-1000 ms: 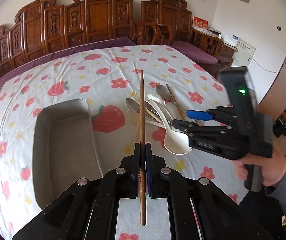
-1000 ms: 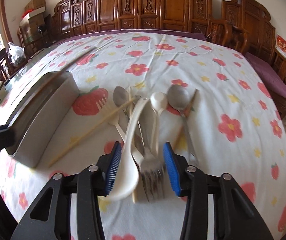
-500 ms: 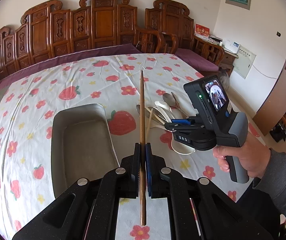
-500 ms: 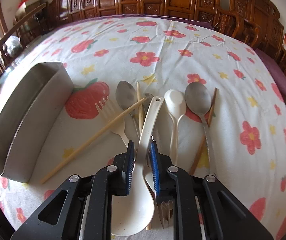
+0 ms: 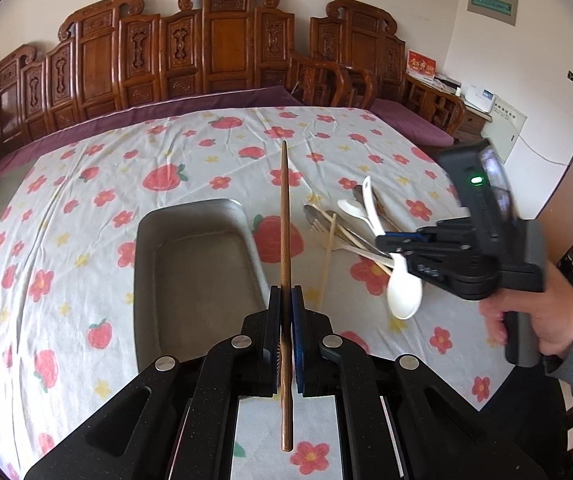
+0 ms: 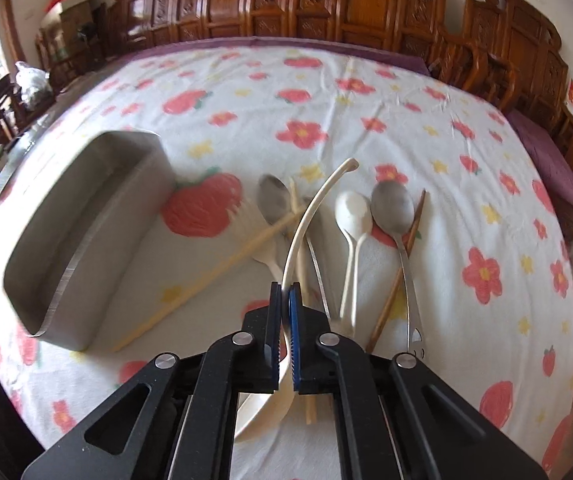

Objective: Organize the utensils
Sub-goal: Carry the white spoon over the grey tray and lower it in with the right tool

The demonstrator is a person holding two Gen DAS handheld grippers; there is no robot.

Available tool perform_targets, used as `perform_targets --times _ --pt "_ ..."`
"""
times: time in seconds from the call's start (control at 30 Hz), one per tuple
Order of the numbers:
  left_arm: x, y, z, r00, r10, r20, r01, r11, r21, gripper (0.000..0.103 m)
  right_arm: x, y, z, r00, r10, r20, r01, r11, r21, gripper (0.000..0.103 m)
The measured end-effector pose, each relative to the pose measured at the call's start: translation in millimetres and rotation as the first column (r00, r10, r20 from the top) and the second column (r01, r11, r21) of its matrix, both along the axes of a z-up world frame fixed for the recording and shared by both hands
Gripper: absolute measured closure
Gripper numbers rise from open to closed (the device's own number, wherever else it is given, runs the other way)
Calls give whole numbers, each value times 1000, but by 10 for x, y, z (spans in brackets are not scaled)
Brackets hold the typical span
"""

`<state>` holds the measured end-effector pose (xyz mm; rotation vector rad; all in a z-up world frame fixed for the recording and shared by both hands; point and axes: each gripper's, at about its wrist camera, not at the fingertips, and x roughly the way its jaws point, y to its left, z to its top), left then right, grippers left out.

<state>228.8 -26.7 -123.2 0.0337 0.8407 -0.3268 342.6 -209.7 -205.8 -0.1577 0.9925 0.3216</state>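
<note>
Utensils (image 6: 350, 232) lie heaped on the worktop (image 6: 366, 100), which carries a white cloth printed with strawberries and flowers, toward its near right part. Nearest, the left tongs (image 5: 285, 304) are clamped on a dark wooden chopstick (image 5: 285, 216), which points away over the cloth, its near end sticking out behind the pads. The right tongs (image 6: 285, 300) have just been closing and now pinch the curved handle of a large white ladle spoon (image 6: 306, 220); in the left wrist view that spoon (image 5: 404, 292) hangs clear of the cloth, bowl downward, with a person's hand (image 5: 542, 320) on the grip. Just beyond lie a pale chopstick (image 6: 214, 272) set crosswise, a small white spoon (image 6: 352, 216), a metal spoon (image 6: 392, 204) and a second dark chopstick (image 6: 402, 264) beside it; another metal spoon (image 6: 272, 198) lies under the pale chopstick. Left of the heap stands a steel tray (image 6: 86, 248), apart from it. Carved wooden chairs (image 5: 222, 48) line the far edge.
</note>
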Motion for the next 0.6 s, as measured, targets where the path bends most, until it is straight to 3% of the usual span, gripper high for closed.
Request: perform_targets --times 0.2,0.6 --pt "48 227 -77 999 49 -18 -49 999 2 98 -171 226 308 995 82 58 -82 997 0 98" --pt "240 510 -285 991 121 -62 -121 993 4 98 -387 753 808 974 185 131 -197 976 90 98"
